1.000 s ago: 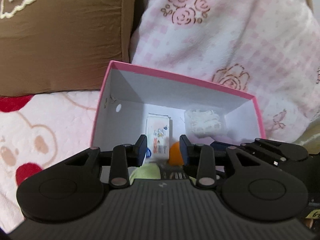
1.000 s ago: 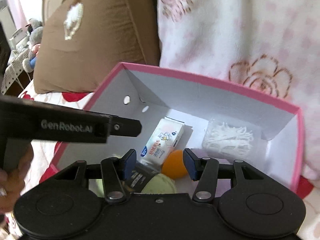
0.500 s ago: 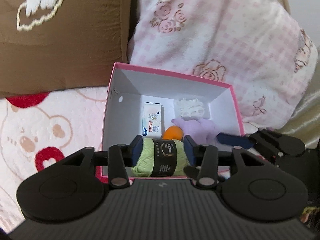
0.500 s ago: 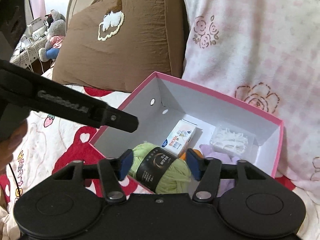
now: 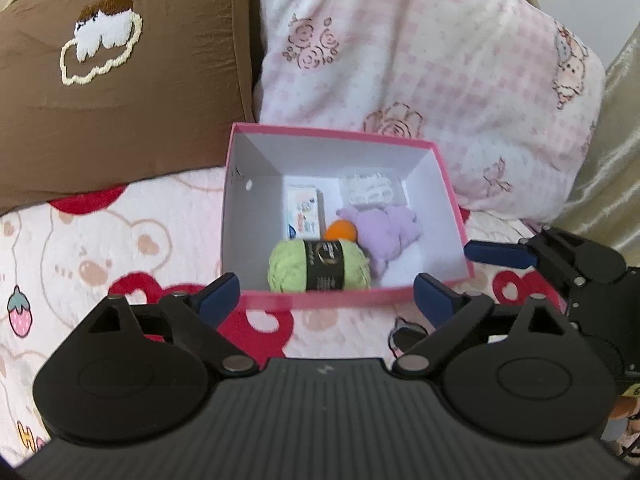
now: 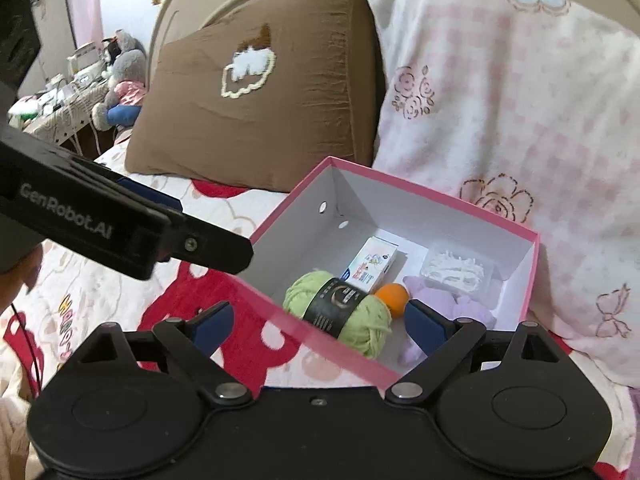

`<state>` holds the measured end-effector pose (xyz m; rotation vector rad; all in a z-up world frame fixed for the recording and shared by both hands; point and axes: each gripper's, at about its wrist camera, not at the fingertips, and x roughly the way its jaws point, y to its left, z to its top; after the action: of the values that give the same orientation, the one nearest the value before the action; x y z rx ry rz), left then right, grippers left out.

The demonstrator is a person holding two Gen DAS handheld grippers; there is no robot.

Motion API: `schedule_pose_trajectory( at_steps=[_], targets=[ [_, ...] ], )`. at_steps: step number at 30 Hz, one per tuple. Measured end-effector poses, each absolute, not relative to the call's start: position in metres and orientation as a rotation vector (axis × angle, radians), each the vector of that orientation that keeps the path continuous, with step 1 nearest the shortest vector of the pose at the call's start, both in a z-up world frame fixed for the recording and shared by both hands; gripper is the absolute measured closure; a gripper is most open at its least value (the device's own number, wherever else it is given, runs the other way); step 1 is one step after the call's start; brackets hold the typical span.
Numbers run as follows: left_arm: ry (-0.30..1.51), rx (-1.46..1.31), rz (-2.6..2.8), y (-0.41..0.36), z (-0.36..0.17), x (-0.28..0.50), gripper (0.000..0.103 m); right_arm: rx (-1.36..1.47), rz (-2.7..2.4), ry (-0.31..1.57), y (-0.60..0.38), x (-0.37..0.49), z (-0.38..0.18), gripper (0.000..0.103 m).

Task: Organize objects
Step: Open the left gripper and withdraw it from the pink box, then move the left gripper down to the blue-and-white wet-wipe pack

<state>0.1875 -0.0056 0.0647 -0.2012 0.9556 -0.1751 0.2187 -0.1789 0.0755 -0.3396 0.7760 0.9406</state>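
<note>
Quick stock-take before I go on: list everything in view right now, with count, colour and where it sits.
box: one, pink outside, white inside, open, on the bed cover
yarn ball: one, light green with a black band, near end of the box
orange ball: one, orange, mid box, behind the yarn
plush toy: one, lilac, right half of the box
small carton: one, white with print, far left of the box
clear packet: one, white contents, far right corner
brown pillow: one, behind the box, left
pink checked pillow: one, behind the box, right
left hand-held gripper: open, empty
right hand-held gripper: open, empty
</note>
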Motion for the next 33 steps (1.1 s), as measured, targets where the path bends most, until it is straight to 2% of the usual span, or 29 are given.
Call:
schedule_pose_trajectory(
  at_steps=[8, 27, 33],
  targets=[
    [0.928, -0.199, -0.177, -0.017, 0.072, 0.156, 0.001, -0.34, 0.917, 0.758, -0.204, 0.195, 0.091, 0.005],
    [0.932, -0.257, -0.26, -0.041, 0.047, 0.119, 0.001, -0.298, 0.871, 0.809, -0.279, 0.168, 0.088, 0.005],
    [0.924, -0.275, -0.276, -0.051, 0.042, 0.11, 0.001, -0.283, 0.85, 0.769, -0.292, 0.157, 0.074, 0.005]
  ],
)
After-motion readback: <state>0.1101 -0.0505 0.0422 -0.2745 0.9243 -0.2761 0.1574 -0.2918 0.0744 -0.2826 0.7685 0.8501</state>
